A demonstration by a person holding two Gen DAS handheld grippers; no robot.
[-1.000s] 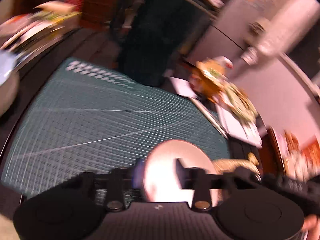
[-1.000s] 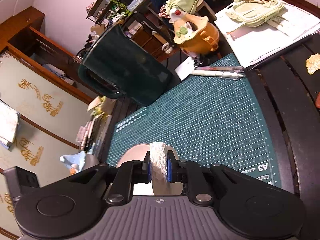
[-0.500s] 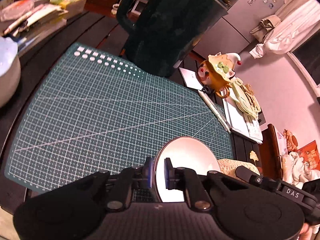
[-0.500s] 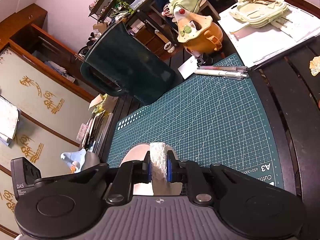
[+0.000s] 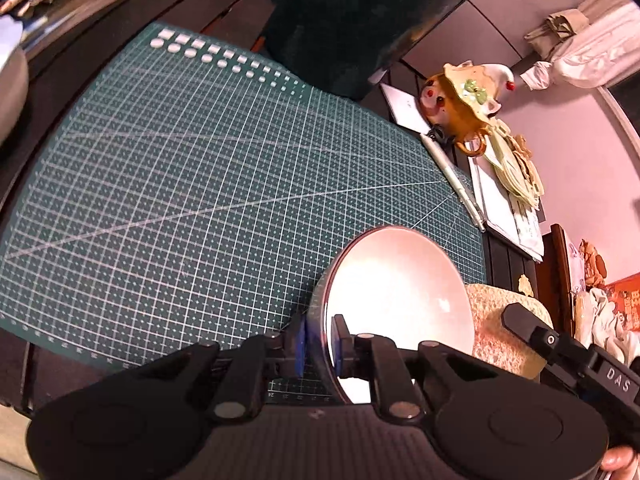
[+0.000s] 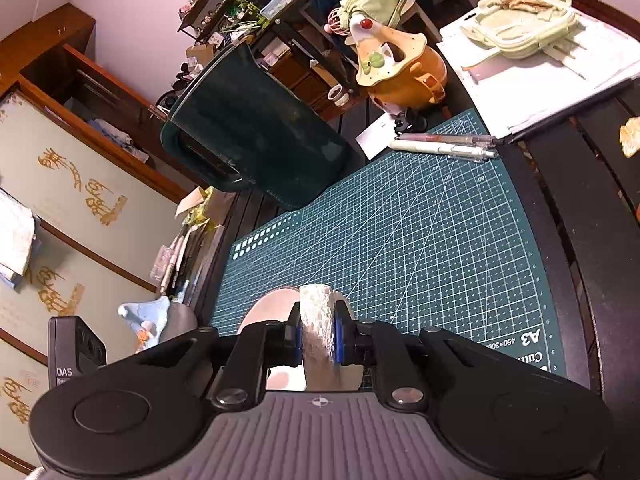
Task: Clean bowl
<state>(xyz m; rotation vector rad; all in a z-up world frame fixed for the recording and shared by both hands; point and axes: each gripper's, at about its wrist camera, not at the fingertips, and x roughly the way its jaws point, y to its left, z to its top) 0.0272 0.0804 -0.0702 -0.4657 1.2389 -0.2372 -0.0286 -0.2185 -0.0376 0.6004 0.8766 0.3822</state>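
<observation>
Wiping goes best if the left gripper (image 5: 319, 346), clamped on the rim of the white bowl (image 5: 394, 288) tilted above the green cutting mat (image 5: 208, 184), holds firm while the right gripper (image 6: 316, 338), pinching the textured cloth (image 6: 317, 328), sweeps it around the bowl's inside.

bowl (image 5: 400, 292): 1 | sponge (image 6: 316, 320): 1 | pens (image 6: 440, 146): 2 | cutting mat (image 6: 420, 240): 1 | jug (image 6: 256, 136): 1

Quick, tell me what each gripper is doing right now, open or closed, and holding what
Left gripper: closed on the rim of the bowl.
Right gripper: closed on the sponge.
</observation>
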